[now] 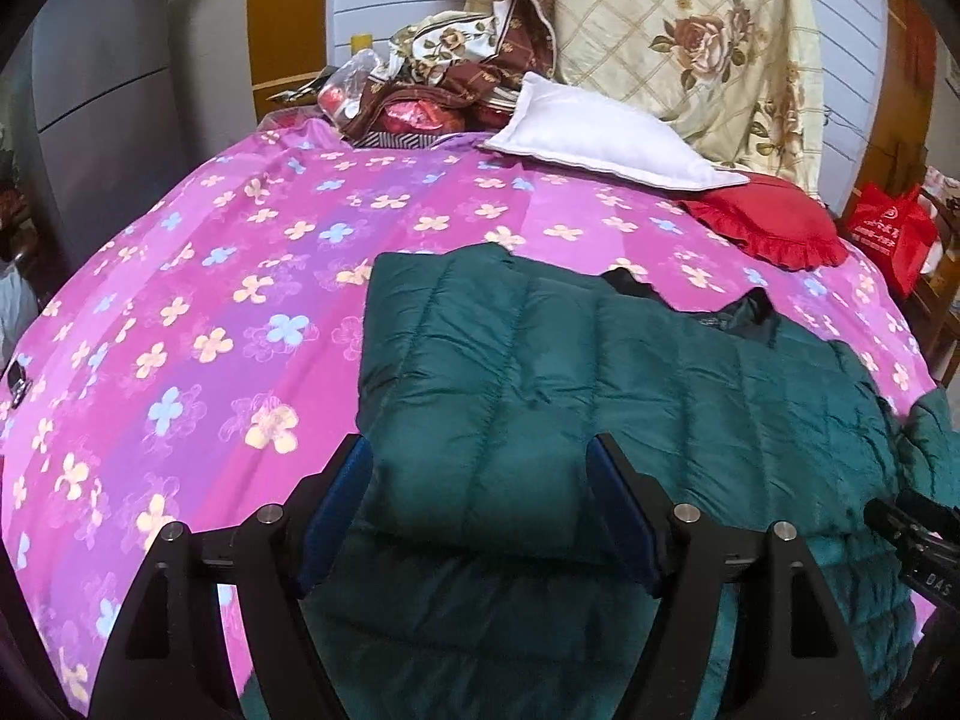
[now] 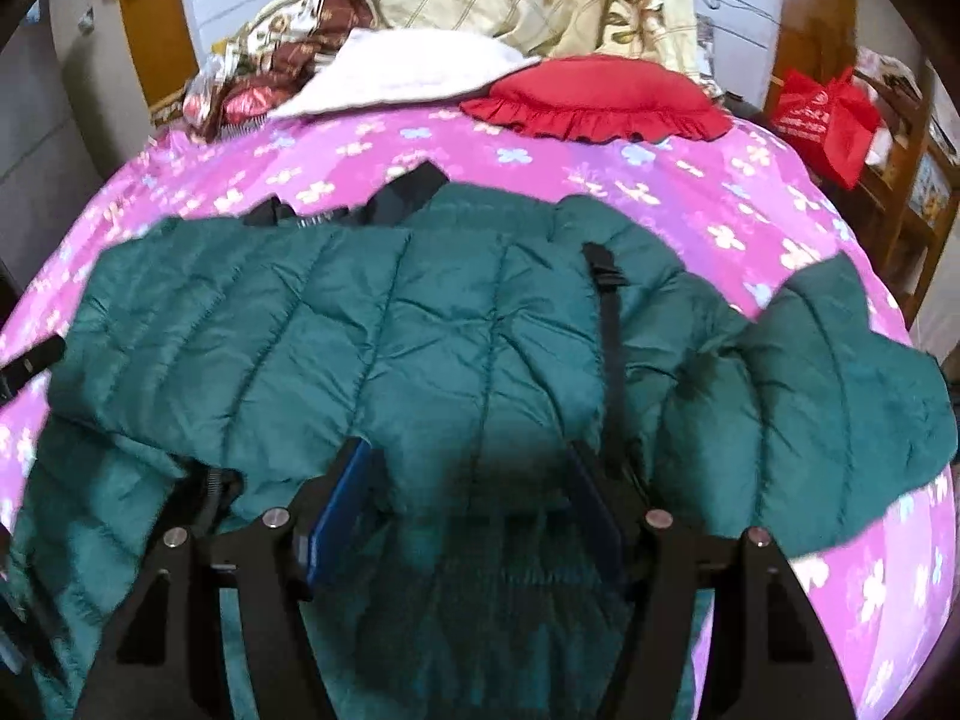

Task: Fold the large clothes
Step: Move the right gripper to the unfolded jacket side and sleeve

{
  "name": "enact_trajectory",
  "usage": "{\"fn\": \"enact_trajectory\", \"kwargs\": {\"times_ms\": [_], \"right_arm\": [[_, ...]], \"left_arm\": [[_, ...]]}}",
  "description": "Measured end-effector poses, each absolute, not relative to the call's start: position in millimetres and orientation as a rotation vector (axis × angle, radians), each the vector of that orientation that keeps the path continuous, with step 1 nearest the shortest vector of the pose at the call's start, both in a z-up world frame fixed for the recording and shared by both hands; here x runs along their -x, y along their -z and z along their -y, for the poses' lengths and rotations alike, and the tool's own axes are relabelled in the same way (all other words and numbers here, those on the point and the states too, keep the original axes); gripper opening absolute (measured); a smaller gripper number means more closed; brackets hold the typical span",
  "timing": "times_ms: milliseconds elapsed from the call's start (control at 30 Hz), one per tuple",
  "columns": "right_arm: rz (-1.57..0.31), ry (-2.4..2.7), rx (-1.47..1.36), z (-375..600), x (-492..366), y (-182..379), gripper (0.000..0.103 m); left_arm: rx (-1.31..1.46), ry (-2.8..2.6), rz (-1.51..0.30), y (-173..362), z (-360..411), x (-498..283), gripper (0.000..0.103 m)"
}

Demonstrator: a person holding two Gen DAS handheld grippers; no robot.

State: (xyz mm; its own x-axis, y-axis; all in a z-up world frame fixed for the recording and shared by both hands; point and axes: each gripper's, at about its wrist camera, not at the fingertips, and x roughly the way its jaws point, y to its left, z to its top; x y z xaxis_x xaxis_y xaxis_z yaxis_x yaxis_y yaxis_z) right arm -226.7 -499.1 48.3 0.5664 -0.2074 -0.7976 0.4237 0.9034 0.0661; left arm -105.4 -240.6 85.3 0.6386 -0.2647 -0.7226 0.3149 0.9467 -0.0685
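Note:
A dark green quilted puffer jacket (image 1: 600, 372) lies spread across the pink bed, its black collar lining (image 1: 750, 306) toward the pillows. In the left wrist view its left side is folded over the body into a thick edge. My left gripper (image 1: 477, 450) hovers over that folded edge, its blue pads wide apart and not pressing the cloth. In the right wrist view the jacket (image 2: 360, 330) fills the middle. A black buckled strap (image 2: 606, 288) runs down it and one sleeve (image 2: 840, 390) sticks out to the right. My right gripper (image 2: 468, 456) stands open above the jacket's lower part.
The pink flowered sheet (image 1: 210, 300) covers the bed. At the head lie a white pillow (image 1: 600, 132), a red frilled cushion (image 1: 774, 228) and a heaped floral quilt (image 1: 690, 30). A red bag (image 2: 822, 114) sits on wooden shelving at the right. Part of the right gripper (image 1: 912, 534) shows at the frame's edge.

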Motion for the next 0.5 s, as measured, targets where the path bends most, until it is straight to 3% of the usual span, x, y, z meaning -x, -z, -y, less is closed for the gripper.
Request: {"fn": "enact_trajectory", "kwargs": {"times_ms": [167, 500], "right_arm": [[-0.853, 0.366, -0.277, 490, 250, -69, 0.077], [-0.824, 0.365, -0.294, 488, 282, -89, 0.077]], "left_arm": [[-0.057, 0.352, -0.800, -99, 245, 126, 0.056], [-0.086, 0.399, -0.771, -122, 264, 167, 0.056]]}}
